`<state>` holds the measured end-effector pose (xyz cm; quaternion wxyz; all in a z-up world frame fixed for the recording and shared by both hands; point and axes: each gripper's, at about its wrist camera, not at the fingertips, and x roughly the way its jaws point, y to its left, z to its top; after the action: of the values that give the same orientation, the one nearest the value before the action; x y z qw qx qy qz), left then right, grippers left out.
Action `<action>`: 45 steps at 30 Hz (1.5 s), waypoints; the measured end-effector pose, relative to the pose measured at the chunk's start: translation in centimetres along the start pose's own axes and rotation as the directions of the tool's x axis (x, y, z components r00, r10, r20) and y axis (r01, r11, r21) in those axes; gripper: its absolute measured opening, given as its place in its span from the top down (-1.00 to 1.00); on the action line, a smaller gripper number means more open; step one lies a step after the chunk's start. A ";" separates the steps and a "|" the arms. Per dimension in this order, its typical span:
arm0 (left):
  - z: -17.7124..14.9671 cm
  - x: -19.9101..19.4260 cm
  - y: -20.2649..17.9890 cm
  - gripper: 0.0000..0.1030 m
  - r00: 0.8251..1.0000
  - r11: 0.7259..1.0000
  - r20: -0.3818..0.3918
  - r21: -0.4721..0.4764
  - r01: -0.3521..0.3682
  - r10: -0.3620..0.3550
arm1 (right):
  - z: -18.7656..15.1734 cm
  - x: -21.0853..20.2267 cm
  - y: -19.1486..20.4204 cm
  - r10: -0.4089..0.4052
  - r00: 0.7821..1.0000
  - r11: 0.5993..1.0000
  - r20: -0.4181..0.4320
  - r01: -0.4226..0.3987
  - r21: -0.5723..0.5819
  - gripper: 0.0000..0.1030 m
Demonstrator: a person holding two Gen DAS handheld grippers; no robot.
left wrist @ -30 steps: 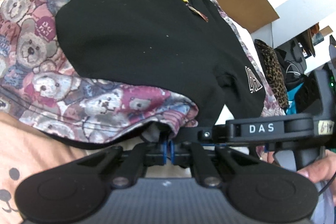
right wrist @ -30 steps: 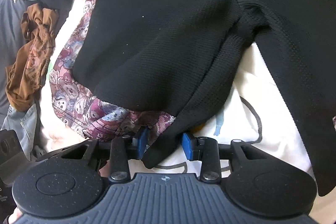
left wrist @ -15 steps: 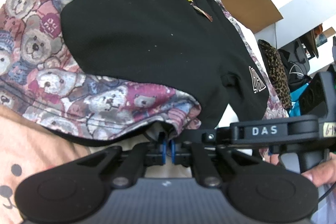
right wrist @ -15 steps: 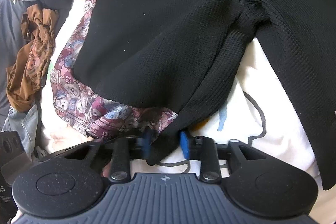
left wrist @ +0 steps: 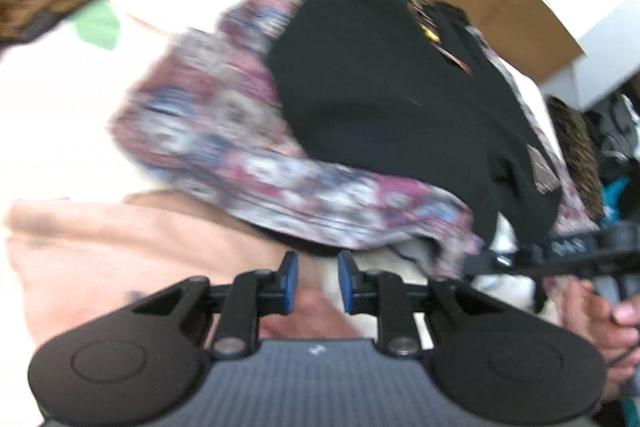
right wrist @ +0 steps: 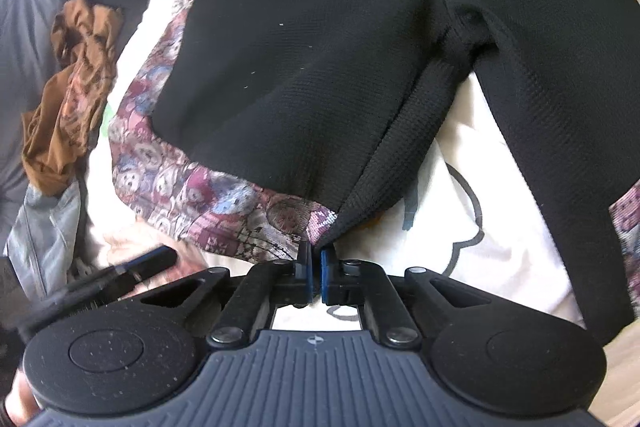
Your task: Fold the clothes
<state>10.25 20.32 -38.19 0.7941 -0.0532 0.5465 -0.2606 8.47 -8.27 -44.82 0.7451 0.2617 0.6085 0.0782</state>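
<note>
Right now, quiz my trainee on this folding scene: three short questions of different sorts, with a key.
1. True or false: the right gripper is shut on the hem of the black shorts.
2. Which gripper has nothing between its pads? A) left gripper B) right C) neither
3. Fill in: the cloth right under the shorts has a ____ print.

Key:
1. True; its jaws have just been closing and now pinch the hem corner.
2. A; its jaws have just been opening, with no cloth between them.
3. Teddy bear, on the bear cloth.
</note>
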 end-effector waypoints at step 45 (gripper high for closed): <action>4.4 0.9 6.0 0.79 0.962 0.939 0.140 0.225 -0.260 0.233 | -1.7 -0.7 -1.7 -0.076 0.997 0.996 -0.010 0.075 -0.054 0.47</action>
<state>16.57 24.16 -39.46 0.8502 0.0984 0.4681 -0.2202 6.36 -9.56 -45.21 0.7507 0.2177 0.6200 0.0679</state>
